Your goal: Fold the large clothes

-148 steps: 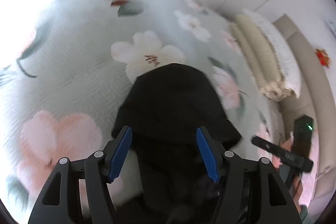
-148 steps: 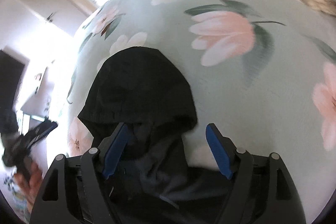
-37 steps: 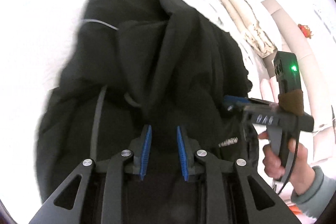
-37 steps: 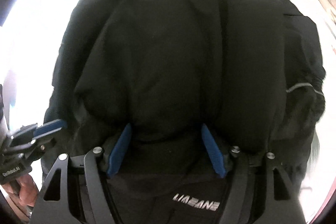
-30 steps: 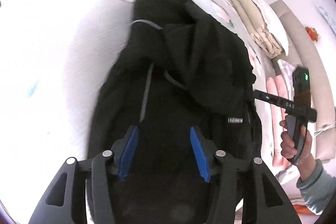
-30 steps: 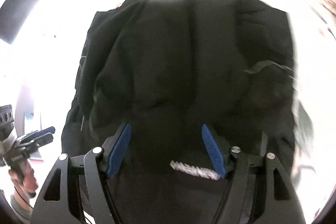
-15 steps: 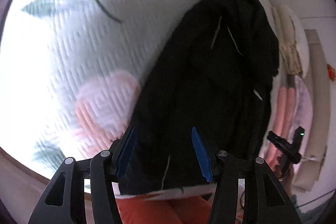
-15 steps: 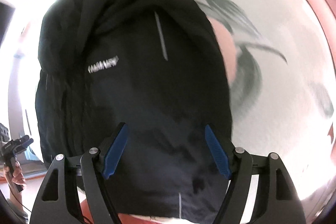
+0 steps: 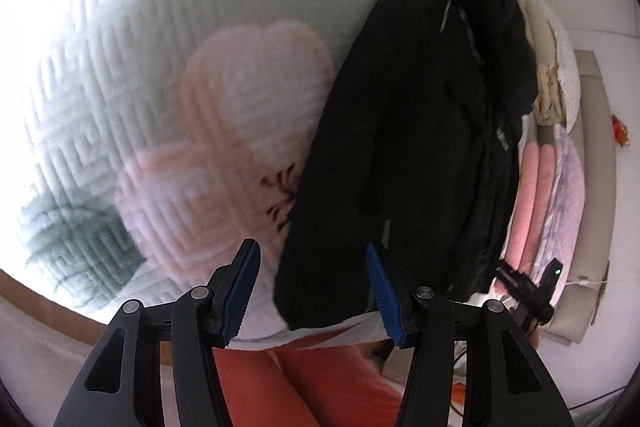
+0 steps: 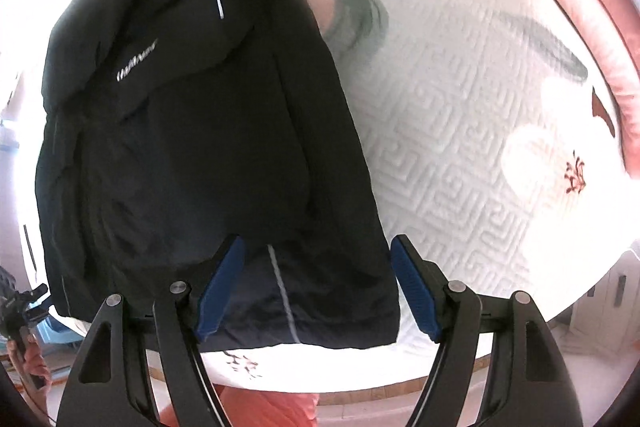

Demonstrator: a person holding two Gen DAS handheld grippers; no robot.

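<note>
A black jacket lies folded lengthwise in a long strip on the floral quilt, its hem at the near edge of the bed. In the right wrist view the jacket shows a white logo and thin reflective stripes. My left gripper is open and empty, raised above the jacket's near left corner. My right gripper is open and empty, raised above the hem's right half. The right gripper also shows small in the left wrist view.
The pale floral quilt covers the bed, and it also shows in the right wrist view. Folded pink and cream bedding is stacked beyond the jacket. The person's orange trousers are at the bed's near edge.
Both grippers let go of the jacket and pulled back toward the near edge of the bed. The jacket now lies flat as a long strip, with both jaws wide.
</note>
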